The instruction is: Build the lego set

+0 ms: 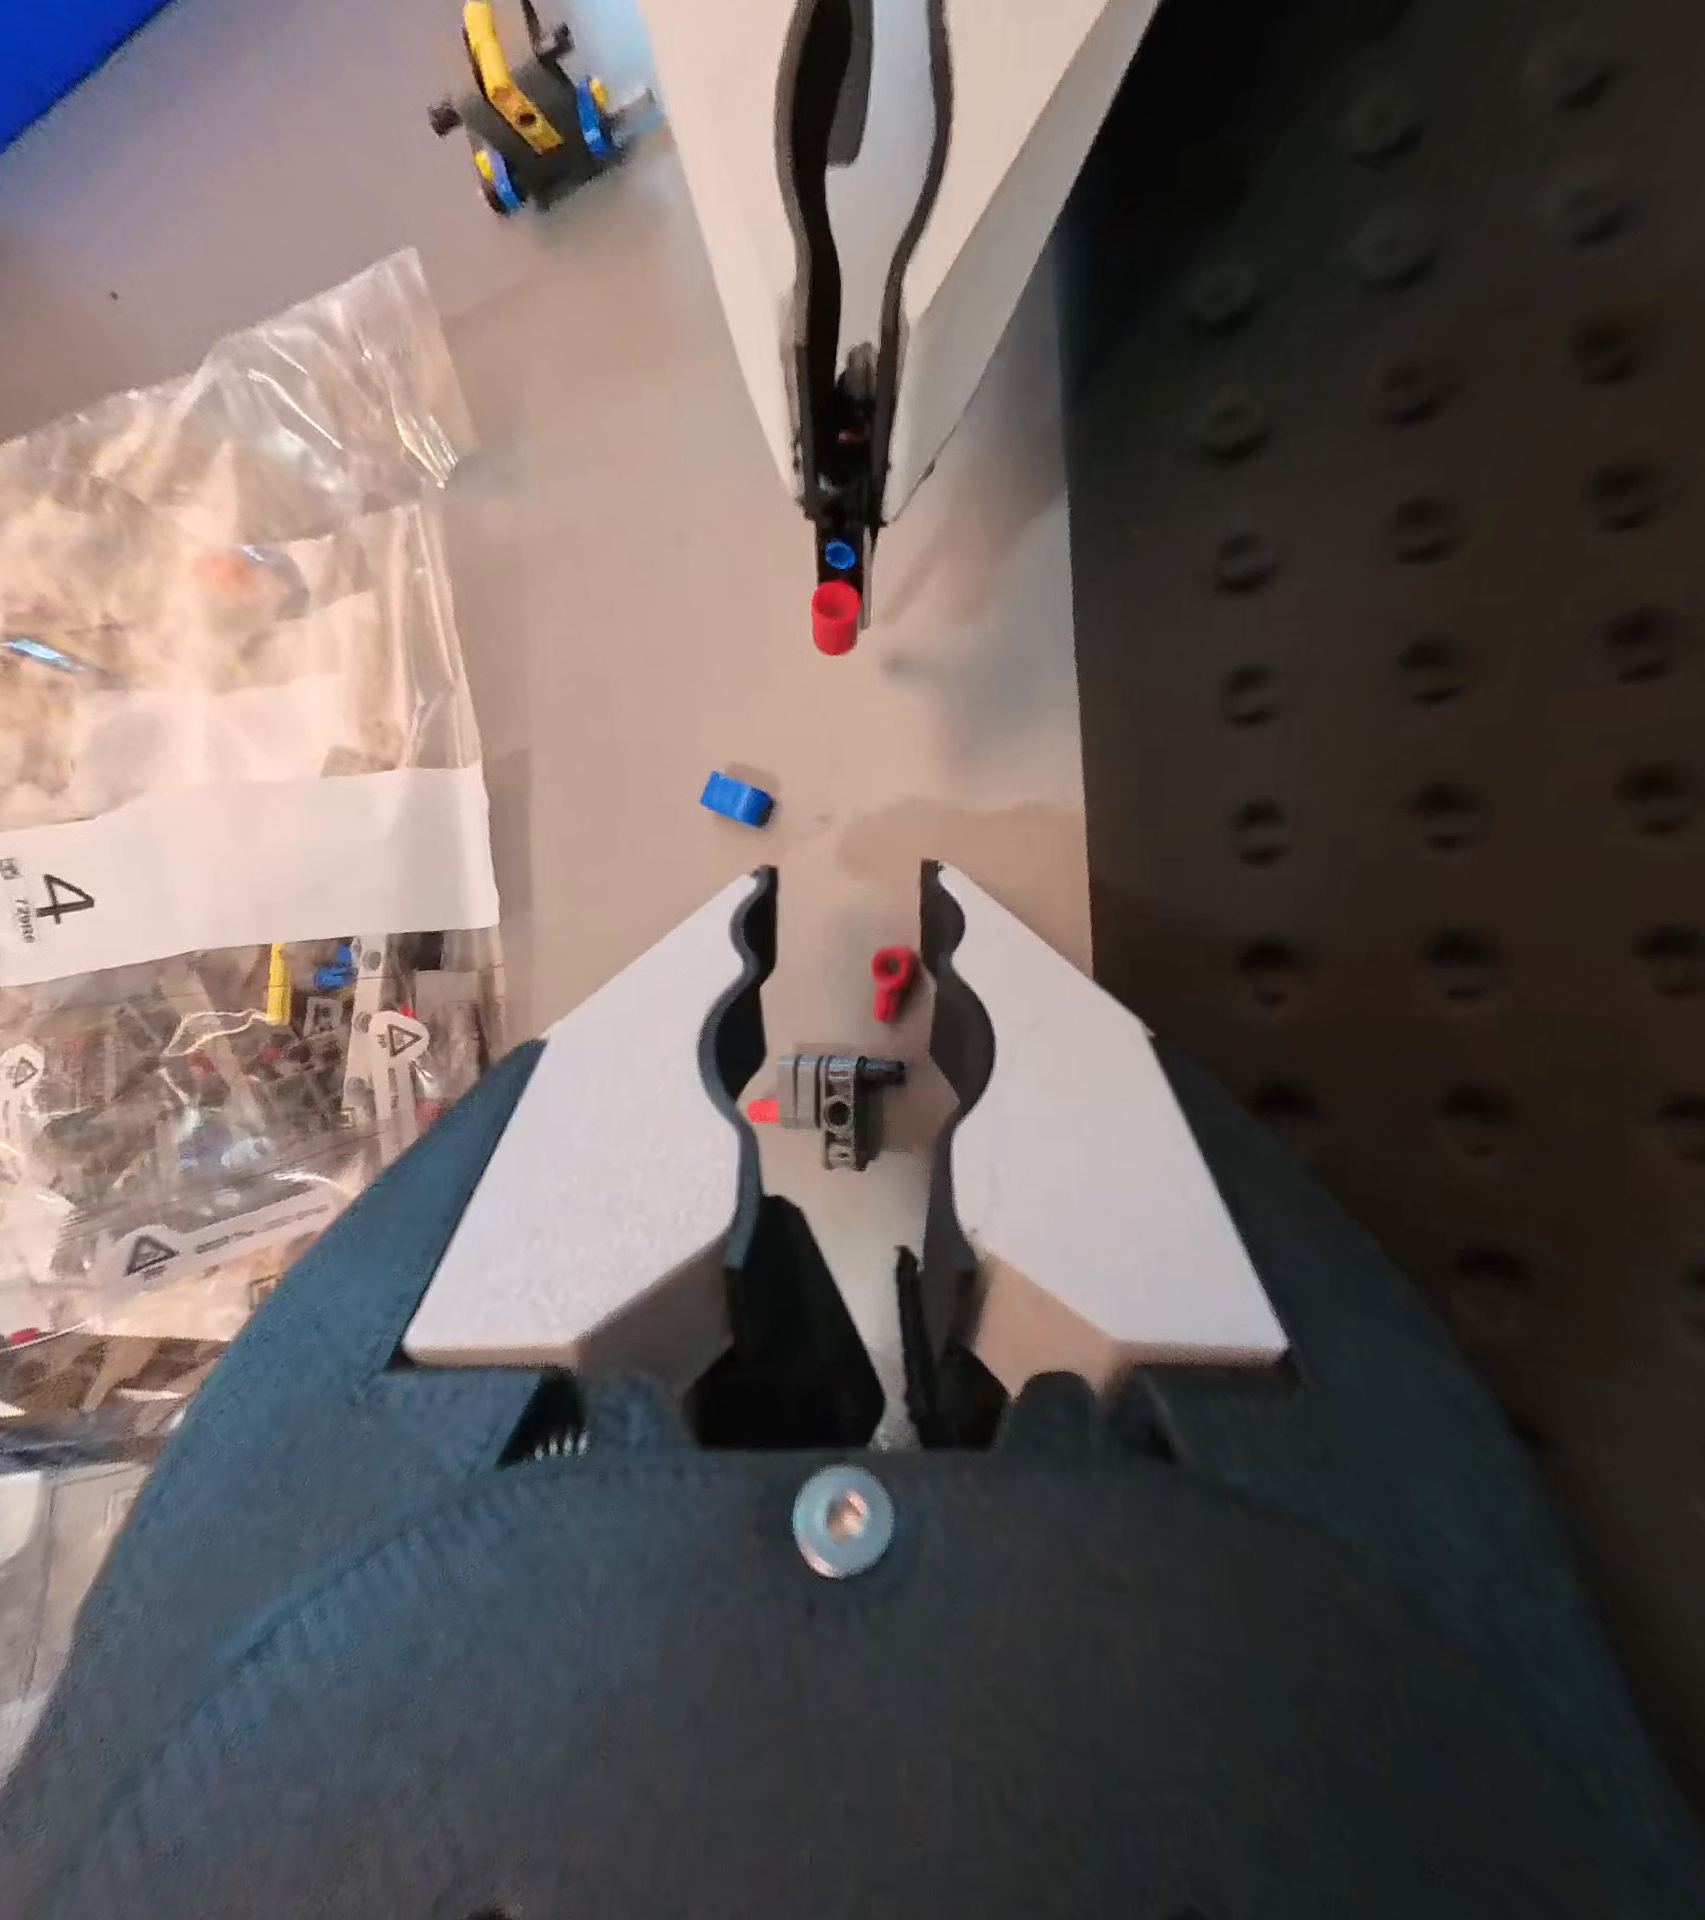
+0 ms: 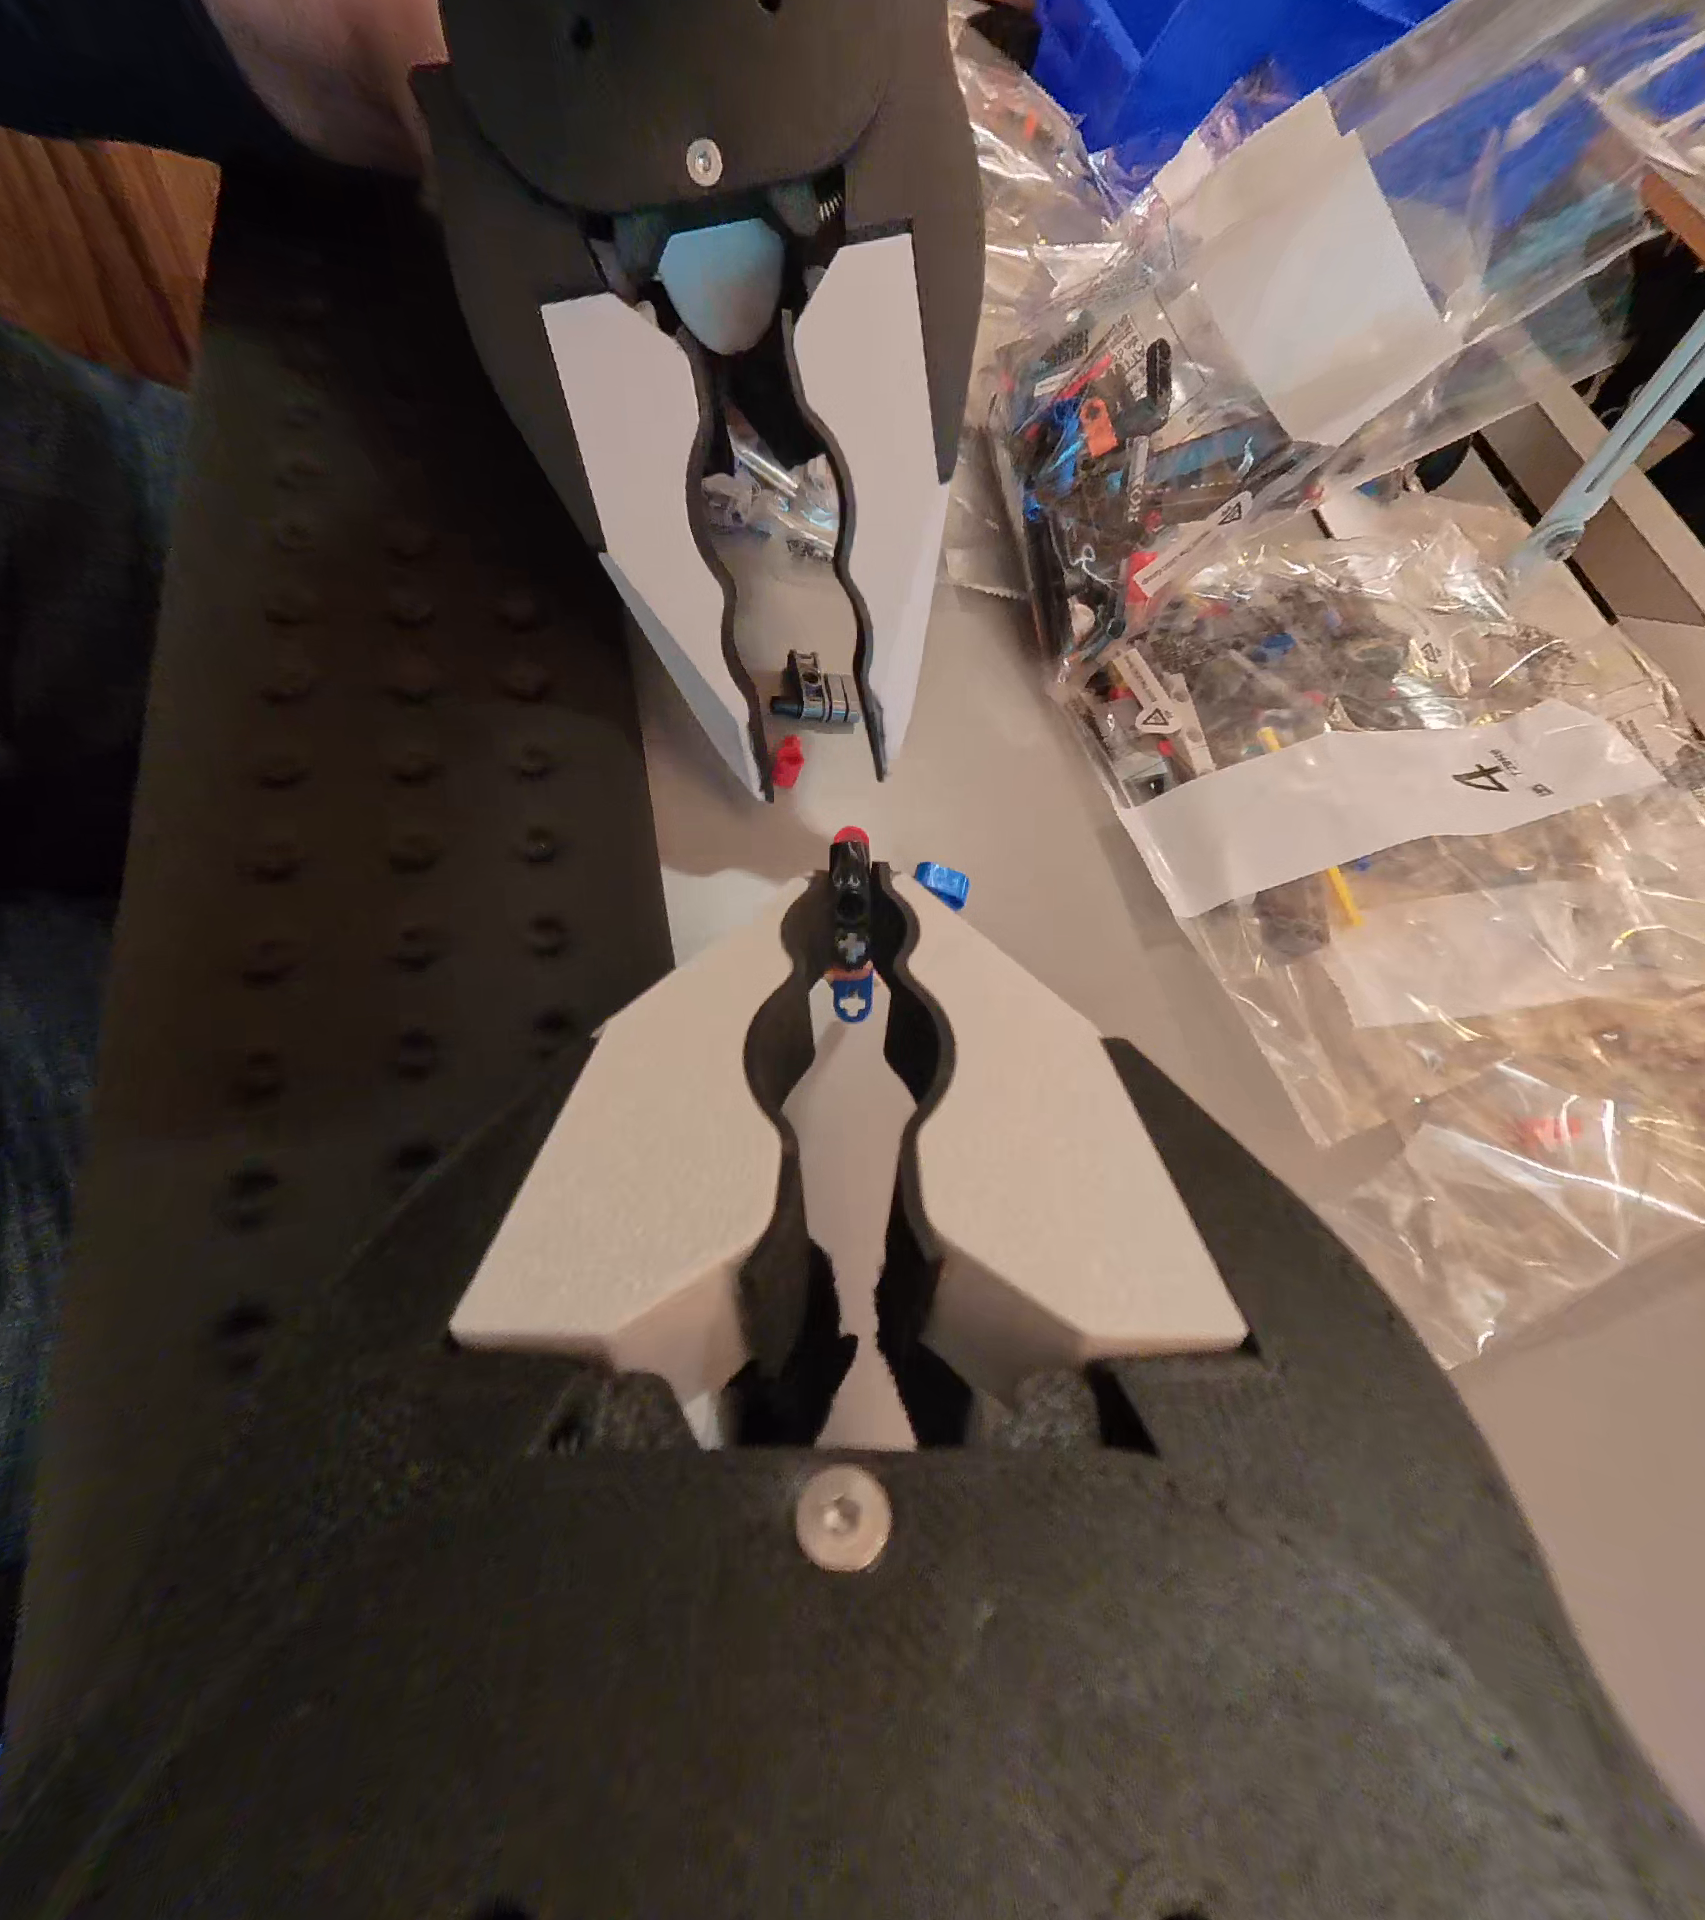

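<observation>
Grey and matte, the worktop (image 1: 609,665) fills the middle of the left wrist view, and our left gripper (image 1: 848,883) reaches up from the bottom with its fingers apart and nothing between them. Seen through that gap, lying on the worktop, are a small red pin (image 1: 892,979) and, below it, a grey connector piece (image 1: 832,1107) with a black peg on its side. A blue piece (image 1: 736,800) lies just above and left of the fingertips. At the top centre our right gripper (image 1: 843,530) points down toward us, its fingers clamped on a black beam (image 1: 843,566) that ends in a red bush (image 1: 833,617). A clear numbered bag (image 1: 173,790) of parts sits at the left edge, and a black, yellow and blue sub-assembly (image 1: 536,104) rests in the upper left. A dark studded mat (image 1: 1450,831) runs down the right side.

In the right wrist view, our right gripper (image 2: 853,883) rises from the bottom, fingers closed on the black beam (image 2: 848,894), with a blue part (image 2: 853,1003) at the beam's lower end. The blue piece (image 2: 943,883) lies just right of the fingertips. Above, the left gripper (image 2: 822,774) hangs open over the grey connector piece (image 2: 817,696) and red pin (image 2: 788,764). Bags of parts, the numbered bag (image 2: 1399,800) among them, crowd the right half.
</observation>
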